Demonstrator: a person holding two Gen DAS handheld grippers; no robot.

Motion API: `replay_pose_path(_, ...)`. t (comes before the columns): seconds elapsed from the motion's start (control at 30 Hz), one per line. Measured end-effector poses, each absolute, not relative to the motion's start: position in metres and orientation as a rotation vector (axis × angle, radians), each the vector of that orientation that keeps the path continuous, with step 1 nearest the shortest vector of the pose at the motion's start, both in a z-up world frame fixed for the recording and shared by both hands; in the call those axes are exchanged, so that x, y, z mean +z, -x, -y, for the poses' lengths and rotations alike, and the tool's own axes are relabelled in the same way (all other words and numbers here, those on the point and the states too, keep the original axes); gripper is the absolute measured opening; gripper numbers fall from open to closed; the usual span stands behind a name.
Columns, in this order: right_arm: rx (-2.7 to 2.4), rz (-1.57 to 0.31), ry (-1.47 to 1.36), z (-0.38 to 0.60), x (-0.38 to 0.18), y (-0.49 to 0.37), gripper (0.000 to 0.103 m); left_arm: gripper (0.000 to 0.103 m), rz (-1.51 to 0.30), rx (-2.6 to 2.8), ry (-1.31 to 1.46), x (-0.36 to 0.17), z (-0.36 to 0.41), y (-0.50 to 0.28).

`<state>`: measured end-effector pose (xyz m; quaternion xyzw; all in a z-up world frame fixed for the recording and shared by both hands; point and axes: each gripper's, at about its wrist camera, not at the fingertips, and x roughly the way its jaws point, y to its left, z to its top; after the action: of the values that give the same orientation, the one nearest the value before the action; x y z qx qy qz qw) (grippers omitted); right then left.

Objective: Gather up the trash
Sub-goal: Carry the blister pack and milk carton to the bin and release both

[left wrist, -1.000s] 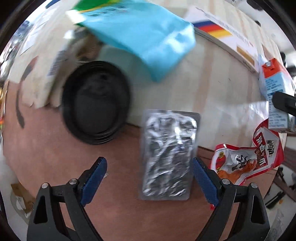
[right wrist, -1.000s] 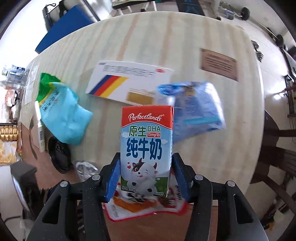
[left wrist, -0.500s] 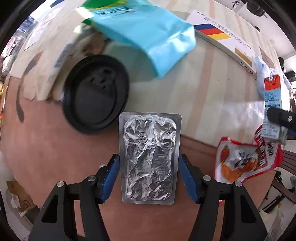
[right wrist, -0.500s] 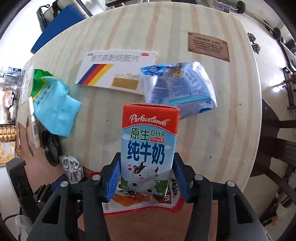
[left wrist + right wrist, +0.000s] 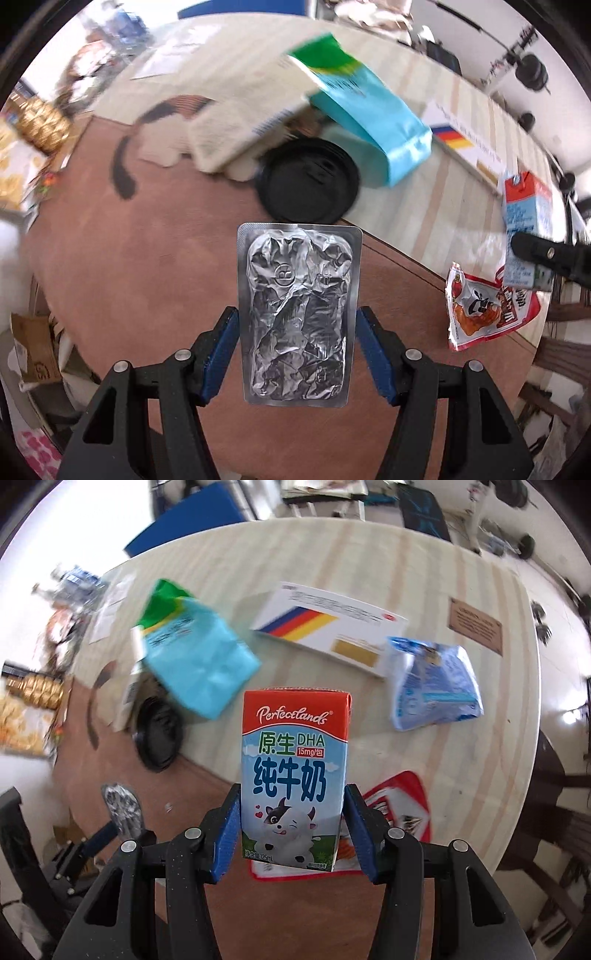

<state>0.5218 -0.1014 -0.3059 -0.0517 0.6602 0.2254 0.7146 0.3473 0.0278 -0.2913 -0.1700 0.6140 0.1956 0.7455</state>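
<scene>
My left gripper (image 5: 297, 347) is shut on a silver foil blister pack (image 5: 297, 314) and holds it above the brown table part. My right gripper (image 5: 293, 834) is shut on a small milk carton (image 5: 295, 775) with a red top and a cartoon cow, held upright above the table. The carton also shows in the left wrist view (image 5: 526, 236). The blister pack also shows in the right wrist view (image 5: 122, 808). A red snack wrapper (image 5: 487, 306) lies at the table edge, partly hidden behind the carton in the right wrist view (image 5: 402, 805).
On the table lie a black lid (image 5: 308, 181), a light blue pouch with a green top (image 5: 365, 110), a white box with coloured stripes (image 5: 332, 627), a crumpled blue-white bag (image 5: 432, 686) and a brown plaque (image 5: 474, 626). Golden sweets (image 5: 40, 122) sit far left.
My left gripper closed on the blister pack and lifted it off the table. My right gripper kept hold of the milk carton and rose a little with it.
</scene>
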Motion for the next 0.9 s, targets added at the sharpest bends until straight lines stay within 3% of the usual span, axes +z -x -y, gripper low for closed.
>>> replay_pose_path(0.27,0.601,-1.391,0.189,0.077,-0.266,-0.467,0.055,0.061,-1.212,0.513,0.448,-0.246,-0.083,-0.263)
replay_pose_path(0.57,0.751,-1.284,0.278,0.029,-0.231,-0.339,0.055,0.061,-1.092,0.644,0.53,-0.211,-0.118,-0.122)
replay_pose_path(0.9,0.925,-1.31,0.424,-0.027,-0.265,-0.157,0.055,0.061,-1.091,0.814,0.685,-0.241,-0.151,0.052)
